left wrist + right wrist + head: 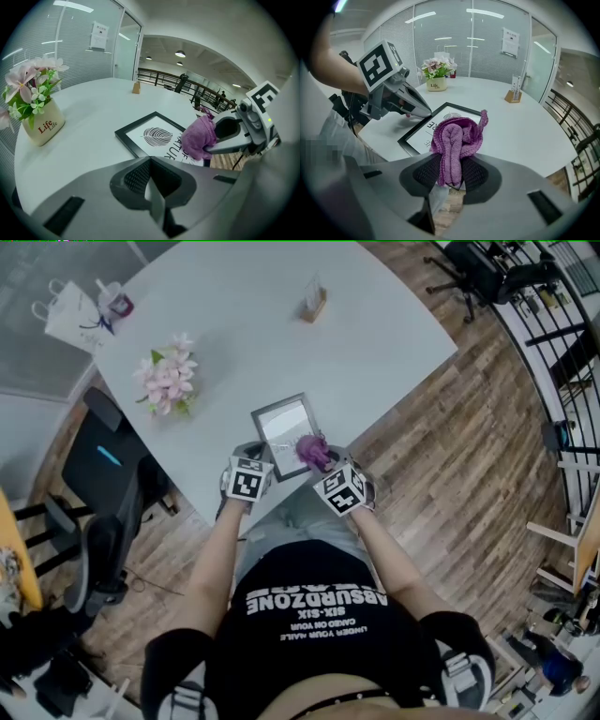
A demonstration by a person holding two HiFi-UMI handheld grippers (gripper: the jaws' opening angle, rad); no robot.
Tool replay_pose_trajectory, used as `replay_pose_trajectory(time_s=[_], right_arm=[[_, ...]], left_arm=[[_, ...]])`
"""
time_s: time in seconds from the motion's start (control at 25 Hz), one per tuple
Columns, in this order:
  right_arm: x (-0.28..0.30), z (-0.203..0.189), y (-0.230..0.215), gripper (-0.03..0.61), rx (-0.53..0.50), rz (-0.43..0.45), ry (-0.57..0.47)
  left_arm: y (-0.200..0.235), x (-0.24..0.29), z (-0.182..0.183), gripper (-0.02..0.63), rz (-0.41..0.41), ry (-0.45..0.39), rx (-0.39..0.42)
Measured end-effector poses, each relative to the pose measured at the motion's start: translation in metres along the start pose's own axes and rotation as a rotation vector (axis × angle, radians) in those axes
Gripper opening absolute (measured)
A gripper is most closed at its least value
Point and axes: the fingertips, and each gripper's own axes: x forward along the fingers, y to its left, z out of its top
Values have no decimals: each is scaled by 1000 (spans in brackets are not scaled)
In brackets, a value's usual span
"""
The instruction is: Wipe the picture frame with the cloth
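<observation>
head view: picture frame (284,432) lies flat near the near edge of the white table (262,334), print facing up. My left gripper (250,457) is at its near-left corner and my right gripper (322,461) at its near-right corner. Purple cloth (312,450) is bunched over the frame's right side. Flower pot (167,382) stands well to the left of the frame, and a small wooden stand (313,301) is at the far side of the table

left gripper view: my left gripper (151,180) has its jaws pressed together with nothing between them. Frame (152,136) is just ahead, showing a leaf print in a black border. Cloth (199,138) covers its right corner, held by the right gripper (220,145). Flower pot (42,124) is on the left

right gripper view: my right gripper (450,171) has its jaws pinching the cloth (457,140), with a fold down between the pads and the rest bulging out in front. The cloth sits over the near end of the frame (429,129); can't tell whether it touches the glass. Left gripper (423,111) has its tip at the frame's left edge
</observation>
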Motion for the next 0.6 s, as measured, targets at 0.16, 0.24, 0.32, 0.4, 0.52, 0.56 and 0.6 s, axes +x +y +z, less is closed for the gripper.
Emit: replay_pose_trajectory(time_s=[0.16, 0.24, 0.32, 0.4, 0.52, 0.56, 0.6], right_arm=[[4, 3, 5, 133, 44, 31, 7], [6, 5, 10, 133, 73, 45, 3], [9, 7, 17, 133, 87, 59, -3], [11, 11, 25, 133, 84, 75, -9], [15, 20, 40, 133, 72, 103, -14], [17, 22, 46, 133, 66, 112, -15], [19, 24, 51, 133, 59, 119, -16]], left_arm=[[0, 0, 0, 15, 5, -7, -5], [0, 0, 0, 15, 10, -7, -4], [0, 0, -1, 15, 10, -9, -4], [0, 0, -1, 15, 11, -10, -4], [0, 0, -1, 15, 14, -11, -2], [1, 0, -1, 15, 14, -10, -1], [1, 0, -1, 15, 14, -10, -1]])
